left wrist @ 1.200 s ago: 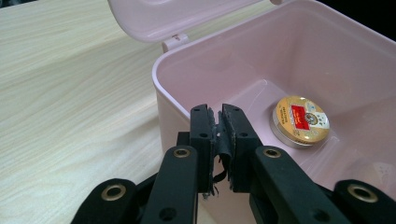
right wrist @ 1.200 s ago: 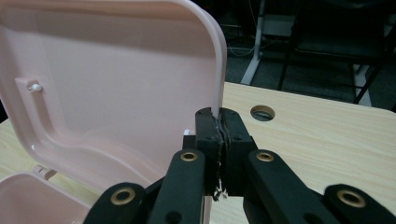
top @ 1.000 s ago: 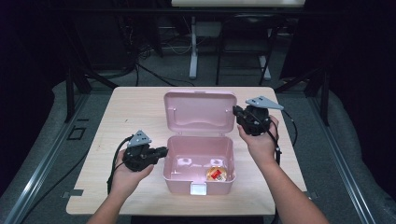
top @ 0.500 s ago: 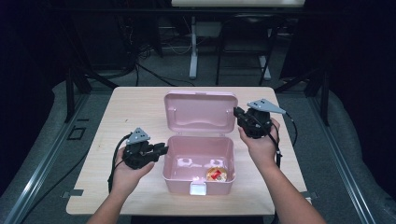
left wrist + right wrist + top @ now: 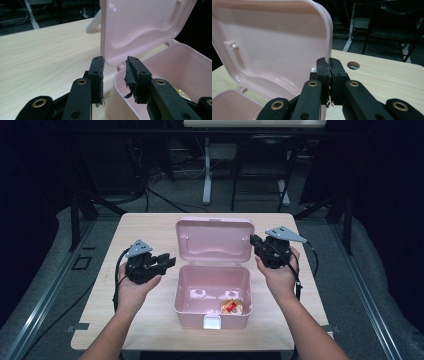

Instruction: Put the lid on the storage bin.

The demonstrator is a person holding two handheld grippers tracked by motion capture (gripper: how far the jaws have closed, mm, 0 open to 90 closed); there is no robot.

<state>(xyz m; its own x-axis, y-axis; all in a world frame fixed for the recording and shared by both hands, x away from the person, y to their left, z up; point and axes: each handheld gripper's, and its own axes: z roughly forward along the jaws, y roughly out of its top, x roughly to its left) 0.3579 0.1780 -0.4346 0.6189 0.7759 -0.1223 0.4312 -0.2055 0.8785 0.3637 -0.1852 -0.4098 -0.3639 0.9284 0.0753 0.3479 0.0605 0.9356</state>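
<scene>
**Left gripper backs off box; right stays at lid edge**

Since a second ago the left gripper (image 5: 167, 261) has moved left, off the box (image 5: 212, 292) wall, and now sits just beside the box's left side without touching; the right gripper (image 5: 254, 241) has shifted only slightly and stays at the lid's (image 5: 215, 241) right edge.

Box: pink, open, centre-front of the table (image 5: 130, 227); lid hinged at the back, standing nearly upright; latch at the front wall; a small round red-and-yellow thing (image 5: 231, 307) lies on the box floor at front right; what it is cannot be told.

Left gripper: held in the left hand (image 5: 131, 287), jaws spread with a clear gap, nothing between them; in the left gripper view (image 5: 113, 72) the jaws point at the lid's lower corner (image 5: 140, 30) and the box rim (image 5: 160, 72), near but apart; pad on one jaw looks frayed.

Right gripper: held in the right hand (image 5: 277, 275); in the right gripper view (image 5: 330, 71) the jaws are pressed together, pads meeting; the lid's edge (image 5: 329, 37) runs down right to the jaw tips; whether the rim is pinched between the pads or merely just behind them cannot be told.

Table: light wood; a round hole (image 5: 353, 65) lies near the right gripper.
</scene>
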